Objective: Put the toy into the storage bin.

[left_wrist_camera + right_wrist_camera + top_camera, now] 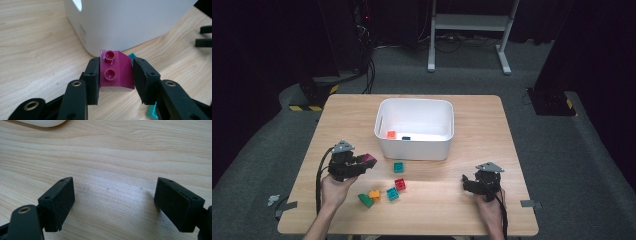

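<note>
My left gripper point(365, 163) is shut on a magenta sloped brick point(370, 159), held just above the table left of the white bin point(412, 149). In the left gripper view the magenta brick point(116, 72), studs up, sits squeezed between the two black jaws of my left gripper point(116, 76), with the bin's wall point(125, 22) right behind it. My right gripper point(466, 182) rests low at the table's right front, open and holding nothing. In the right gripper view my right gripper point(117, 197) has its jaws wide apart over bare wood.
Loose bricks lie between the hands: a teal one point(398, 167), a red one point(400, 184), another teal point(392, 193), an orange point(374, 194) and a green point(365, 200). The bin holds an orange brick point(390, 134) and a small dark piece point(406, 137).
</note>
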The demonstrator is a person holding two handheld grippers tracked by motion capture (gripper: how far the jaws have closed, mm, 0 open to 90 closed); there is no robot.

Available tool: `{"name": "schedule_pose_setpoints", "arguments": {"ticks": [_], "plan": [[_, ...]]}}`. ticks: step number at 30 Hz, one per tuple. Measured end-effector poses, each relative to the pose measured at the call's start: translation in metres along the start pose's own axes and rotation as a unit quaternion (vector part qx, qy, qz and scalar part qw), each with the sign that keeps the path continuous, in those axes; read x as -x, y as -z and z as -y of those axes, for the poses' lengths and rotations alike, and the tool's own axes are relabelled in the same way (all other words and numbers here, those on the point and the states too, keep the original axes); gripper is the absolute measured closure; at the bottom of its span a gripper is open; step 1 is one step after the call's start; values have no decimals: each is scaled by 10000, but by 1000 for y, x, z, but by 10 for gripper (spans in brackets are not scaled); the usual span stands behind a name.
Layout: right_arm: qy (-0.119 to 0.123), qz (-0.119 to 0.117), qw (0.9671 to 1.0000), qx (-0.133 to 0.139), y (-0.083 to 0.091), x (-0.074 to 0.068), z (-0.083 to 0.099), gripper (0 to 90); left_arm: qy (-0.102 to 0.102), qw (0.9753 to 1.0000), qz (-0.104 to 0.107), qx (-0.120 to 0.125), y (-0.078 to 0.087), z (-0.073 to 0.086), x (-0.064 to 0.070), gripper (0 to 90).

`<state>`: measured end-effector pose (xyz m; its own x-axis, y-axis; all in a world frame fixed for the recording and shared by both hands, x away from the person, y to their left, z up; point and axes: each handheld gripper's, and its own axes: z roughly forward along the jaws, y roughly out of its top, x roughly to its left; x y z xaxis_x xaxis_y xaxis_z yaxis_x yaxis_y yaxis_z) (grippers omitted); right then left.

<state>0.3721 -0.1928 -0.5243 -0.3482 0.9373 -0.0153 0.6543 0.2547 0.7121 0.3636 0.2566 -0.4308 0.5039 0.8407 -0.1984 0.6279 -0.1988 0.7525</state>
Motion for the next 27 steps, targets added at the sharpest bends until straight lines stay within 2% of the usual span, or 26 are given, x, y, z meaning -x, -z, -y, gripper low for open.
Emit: {"name": "schedule_pose_setpoints", "arguments": {"ticks": [17,27], "plan": [[0,-1,10000,0,0,0,0,166,-48,9995,219,225,15,-40,2,586],[-1,0,10000,0,0,0,0,166,-39,9992,317,251,17,-55,5,585]]}}
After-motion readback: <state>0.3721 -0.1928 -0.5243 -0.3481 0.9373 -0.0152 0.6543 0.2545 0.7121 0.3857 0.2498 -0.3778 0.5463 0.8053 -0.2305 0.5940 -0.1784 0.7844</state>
